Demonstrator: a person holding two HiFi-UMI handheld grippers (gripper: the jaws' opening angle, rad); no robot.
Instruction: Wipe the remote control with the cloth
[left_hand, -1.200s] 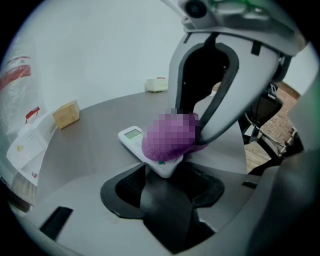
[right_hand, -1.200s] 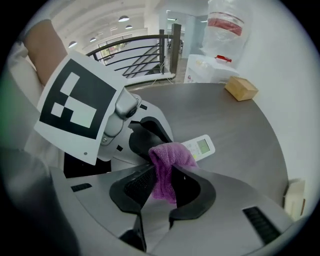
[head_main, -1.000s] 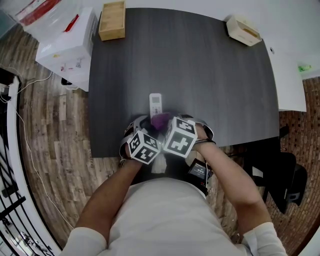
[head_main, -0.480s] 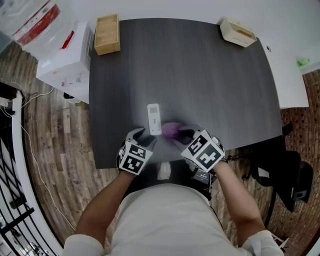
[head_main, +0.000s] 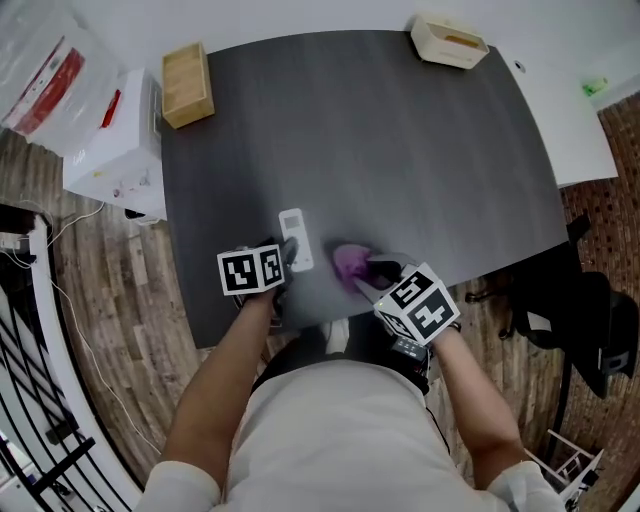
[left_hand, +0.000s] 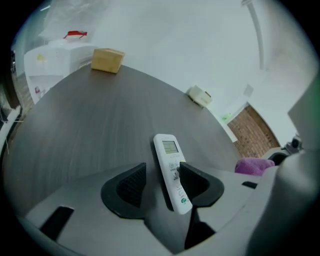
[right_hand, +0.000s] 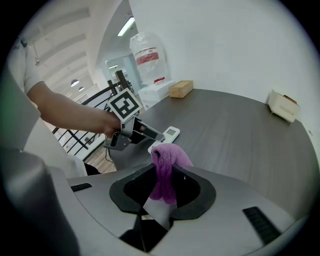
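Two tools share the job: the right gripper (right_hand: 162, 186) clenches the purple cloth (right_hand: 168, 162); the left gripper (left_hand: 160, 181), jaws apart, straddles the remote control (left_hand: 171, 165), which may skid if wiped unclamped.

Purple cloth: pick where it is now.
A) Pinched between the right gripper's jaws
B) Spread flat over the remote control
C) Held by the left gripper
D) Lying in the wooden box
A: the right gripper view shows the purple cloth bunched between the shut jaws of the right gripper, while the remote control lies uncovered between the open jaws of the left gripper.
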